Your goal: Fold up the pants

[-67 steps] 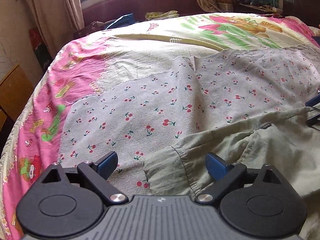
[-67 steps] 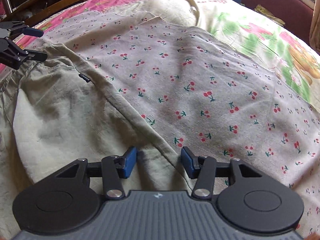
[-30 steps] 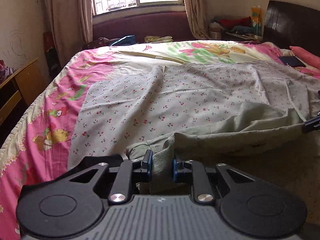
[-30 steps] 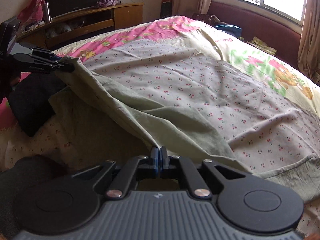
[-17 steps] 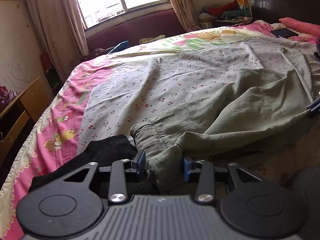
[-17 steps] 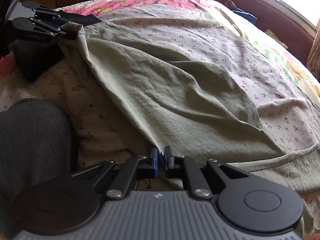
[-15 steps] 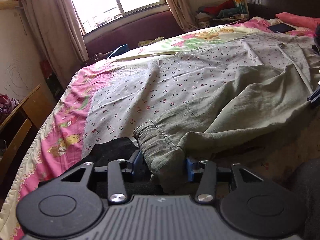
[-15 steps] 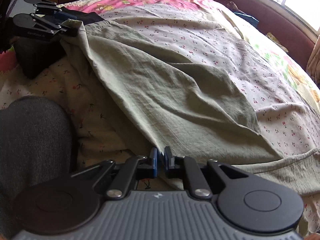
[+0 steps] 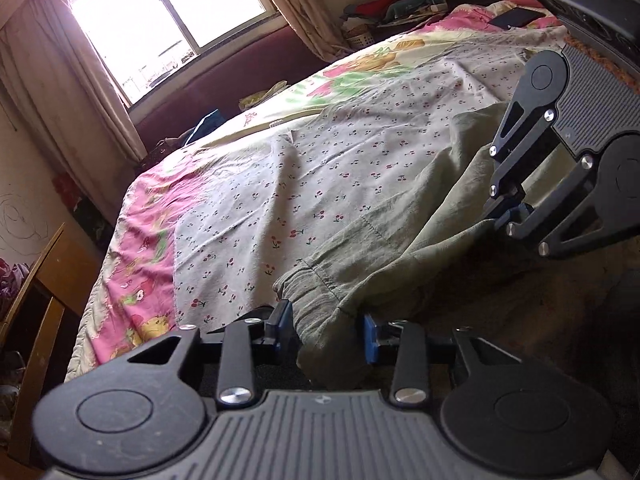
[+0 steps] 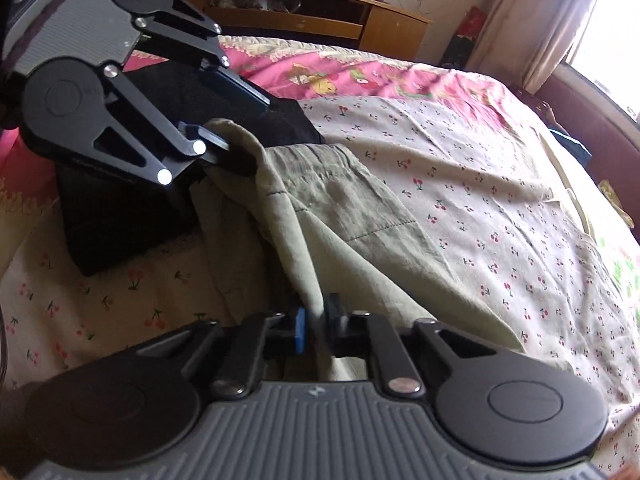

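The olive-green pants (image 9: 384, 256) lie bunched on the cherry-print sheet at the near edge of the bed; they also show in the right wrist view (image 10: 360, 232). My left gripper (image 9: 329, 330) has its jaws parted with the elastic waistband bunched between them. My right gripper (image 10: 318, 328) is nearly shut on a fold of the pants. The two grippers are close together: the right gripper (image 9: 502, 216) shows at the right of the left wrist view, the left gripper (image 10: 236, 128) at the upper left of the right wrist view.
A black cloth (image 10: 128, 216) lies under the waistband at the bed's near corner. The pink cartoon bedspread (image 9: 136, 240) runs to the bed's left edge. A wooden cabinet (image 10: 320, 12) stands beyond. A window (image 9: 168, 20) and dark bench (image 9: 248, 76) are at the far side.
Both grippers have come together, gathering the pants between them. The left jaws have opened wider around the waistband. The right stays clamped on the fabric.
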Motion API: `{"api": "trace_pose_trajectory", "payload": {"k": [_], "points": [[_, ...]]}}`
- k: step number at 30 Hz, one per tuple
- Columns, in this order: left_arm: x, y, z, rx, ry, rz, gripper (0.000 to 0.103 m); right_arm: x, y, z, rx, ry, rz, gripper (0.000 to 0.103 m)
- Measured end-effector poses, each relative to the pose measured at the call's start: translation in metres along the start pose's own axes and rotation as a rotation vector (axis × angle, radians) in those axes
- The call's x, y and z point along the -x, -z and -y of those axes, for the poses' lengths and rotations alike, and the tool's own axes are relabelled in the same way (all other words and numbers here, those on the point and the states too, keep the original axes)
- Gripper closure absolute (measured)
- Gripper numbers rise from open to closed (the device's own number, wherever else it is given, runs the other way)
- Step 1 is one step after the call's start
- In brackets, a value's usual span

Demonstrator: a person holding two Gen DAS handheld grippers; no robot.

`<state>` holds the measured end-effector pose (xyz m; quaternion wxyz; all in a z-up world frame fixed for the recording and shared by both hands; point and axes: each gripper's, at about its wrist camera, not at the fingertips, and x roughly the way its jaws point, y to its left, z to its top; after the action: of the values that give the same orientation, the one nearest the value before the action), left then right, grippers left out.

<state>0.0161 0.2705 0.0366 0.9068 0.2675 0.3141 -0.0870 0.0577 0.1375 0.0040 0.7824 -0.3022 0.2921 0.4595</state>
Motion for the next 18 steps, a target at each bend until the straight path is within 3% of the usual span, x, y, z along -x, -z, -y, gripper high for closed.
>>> {"api": "trace_pose_trajectory", "payload": {"k": [2, 5, 8, 10, 14, 16, 18], "points": [[-0.007, -0.014, -0.011, -0.025, 0.002, 0.034, 0.061, 0.005, -0.010, 0.023, -0.069, 0.014, 0.019, 0.099], [-0.014, -0.042, -0.032, -0.011, -0.055, 0.132, 0.065, 0.030, -0.033, 0.059, -0.150, 0.105, 0.088, 0.099], [-0.010, -0.046, -0.039, 0.031, -0.064, 0.187, 0.069, 0.056, -0.044, 0.067, -0.143, 0.170, 0.169, 0.099], [-0.013, -0.028, -0.031, 0.026, -0.031, 0.135, 0.069, 0.053, -0.034, 0.055, -0.118, 0.146, 0.156, 0.099], [-0.021, 0.024, 0.001, -0.007, 0.043, -0.039, 0.068, 0.002, 0.013, 0.004, -0.056, 0.002, -0.022, 0.099], [-0.012, 0.039, 0.013, 0.008, 0.032, -0.049, 0.068, -0.015, 0.033, -0.019, 0.011, 0.004, -0.064, 0.094], [-0.001, 0.040, 0.012, 0.053, 0.023, -0.043, 0.068, -0.016, 0.038, -0.030, 0.083, 0.036, -0.047, 0.092]]}}
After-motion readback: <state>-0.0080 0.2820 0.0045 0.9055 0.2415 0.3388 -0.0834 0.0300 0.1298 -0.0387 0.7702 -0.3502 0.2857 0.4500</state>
